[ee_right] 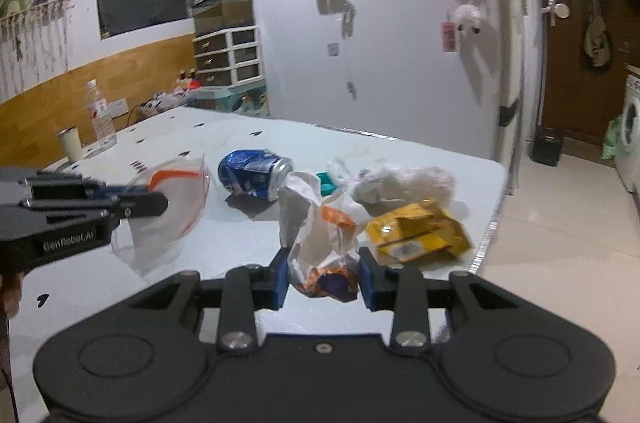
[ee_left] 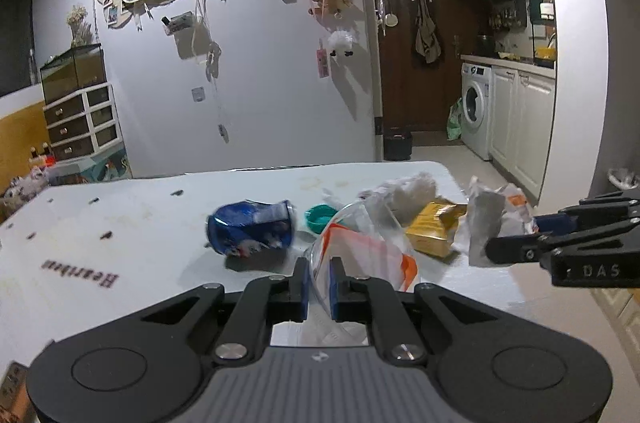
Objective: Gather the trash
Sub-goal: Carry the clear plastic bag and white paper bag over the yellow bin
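Left gripper (ee_left: 319, 287) clamped on a clear orange-striped plastic bag (ee_left: 360, 255), lifted above the worktop (ee_left: 120, 235). Right gripper (ee_right: 324, 279) clamped on a crumpled white-and-orange wrapper (ee_right: 324, 235). Toward the worktop's far right corner: dented blue can (ee_right: 254, 173), yellow carton (ee_right: 420, 233), white plastic bag (ee_right: 404, 179).

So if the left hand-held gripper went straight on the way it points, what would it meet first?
Probably the crushed blue can or the teal cap beside it; the clear bag it holds blocks the view, so depth is unclear.
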Motion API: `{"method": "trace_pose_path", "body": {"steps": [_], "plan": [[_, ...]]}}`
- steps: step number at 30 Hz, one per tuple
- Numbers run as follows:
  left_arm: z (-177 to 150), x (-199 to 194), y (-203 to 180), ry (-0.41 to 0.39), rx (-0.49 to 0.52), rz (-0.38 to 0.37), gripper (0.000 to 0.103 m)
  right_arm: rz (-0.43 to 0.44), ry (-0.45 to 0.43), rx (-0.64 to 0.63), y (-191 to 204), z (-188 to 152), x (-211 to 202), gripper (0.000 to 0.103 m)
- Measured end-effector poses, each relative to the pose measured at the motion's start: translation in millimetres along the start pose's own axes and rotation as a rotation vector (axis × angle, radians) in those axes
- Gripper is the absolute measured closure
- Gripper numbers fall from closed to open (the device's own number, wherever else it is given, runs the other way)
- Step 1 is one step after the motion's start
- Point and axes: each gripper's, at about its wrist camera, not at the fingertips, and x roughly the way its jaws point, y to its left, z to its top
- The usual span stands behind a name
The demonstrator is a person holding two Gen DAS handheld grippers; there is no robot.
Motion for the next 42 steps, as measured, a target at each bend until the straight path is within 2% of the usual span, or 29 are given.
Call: {"method": "trace_pose_path", "body": {"steps": [12, 25, 42], "plan": [[1.8, -23.7, -58.5, -0.024, -0.047, -0.053, 0.092, -0.121, -0.036, 0.054, -34.3, -22.0, -66.2, 0.067], [4.7, -26.3, -143.9, -0.032, -0.021, -0.171, 0.092, -0.233, -0.065, 0.093, -84.9, -43.3, -128.7, 0.067], [-5.3, 19.6, -257.3, 0.054, 0.022, -0.311, 0.092, -0.387, -0.015, 0.187, -171.5, -96.5, -172.3, 0.067]]}}
